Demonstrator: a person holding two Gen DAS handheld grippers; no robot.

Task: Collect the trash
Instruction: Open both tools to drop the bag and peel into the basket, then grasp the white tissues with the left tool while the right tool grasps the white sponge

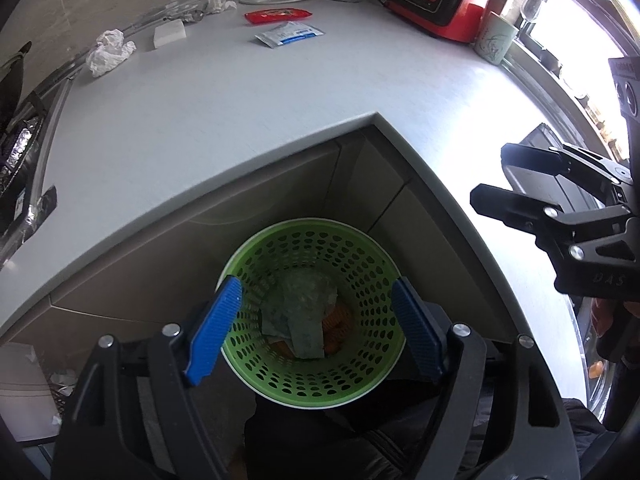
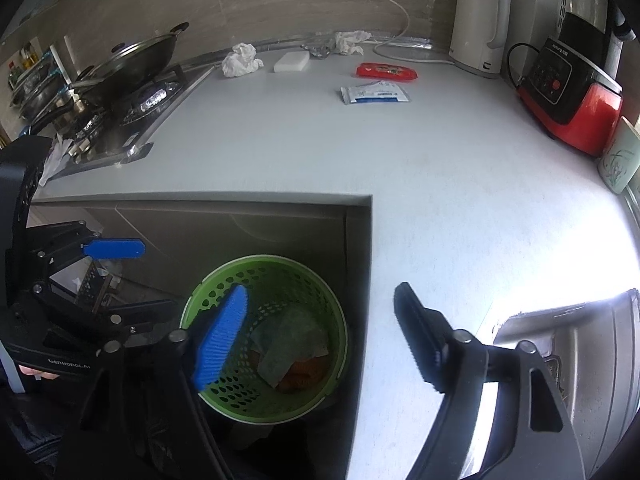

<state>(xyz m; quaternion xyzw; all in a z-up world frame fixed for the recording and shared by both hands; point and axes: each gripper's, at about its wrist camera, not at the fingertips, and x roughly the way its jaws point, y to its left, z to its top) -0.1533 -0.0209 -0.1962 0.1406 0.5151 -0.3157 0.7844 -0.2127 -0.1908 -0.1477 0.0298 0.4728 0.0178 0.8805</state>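
Both grippers, left (image 1: 316,330) and right (image 2: 316,342), hang released and empty over the green bin (image 1: 256,248). Wrappers and tissues (image 1: 110,50) (well beyond them) risk being nudged off the counter (image 1: 240,112).

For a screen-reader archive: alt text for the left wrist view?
Open left gripper hovers over a green bin holding wrappers, below a grey counter. Tissues, a red packet and a white packet lie by the far wall.
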